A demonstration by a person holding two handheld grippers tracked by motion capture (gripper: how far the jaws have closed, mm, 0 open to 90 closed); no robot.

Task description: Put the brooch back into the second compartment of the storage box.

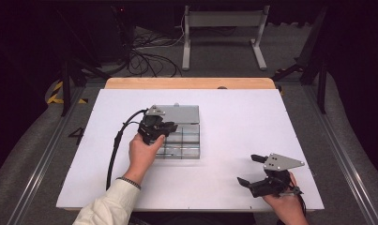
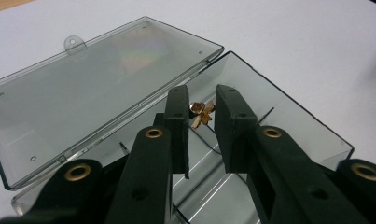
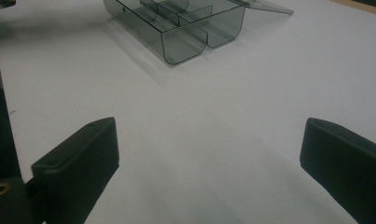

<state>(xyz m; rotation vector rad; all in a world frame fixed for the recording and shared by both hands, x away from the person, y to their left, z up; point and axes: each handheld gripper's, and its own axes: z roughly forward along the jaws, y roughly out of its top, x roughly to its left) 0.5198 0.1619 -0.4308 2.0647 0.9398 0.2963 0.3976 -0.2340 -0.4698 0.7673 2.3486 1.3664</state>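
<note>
Center-left on the white desk (image 1: 233, 122) sat the clear compartment box (image 1: 184, 140), lid (image 2: 97, 84) flipped open. Left gripper (image 2: 200, 112) hovered over it, jaws slightly apart around a small gold bit (image 2: 202, 113), touching unclear. Right gripper (image 1: 252, 169), lower right, was wide open.

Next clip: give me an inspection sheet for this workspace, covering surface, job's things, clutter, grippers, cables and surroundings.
Surface: white board on a wooden table.
Job's things: clear compartment box, lid open and lying flat behind it; small gold-coloured piece in one compartment.
Clutter: nothing seen.
Grippers: left gripper over the box, jaws slightly apart, the gold piece beyond their tips; right gripper wide open over bare board, holding nothing.
Cables: left gripper's cable trails across the board; loose cables on the floor beyond.
Surroundings: grey floor, metal frame legs, dark backdrop.
</note>
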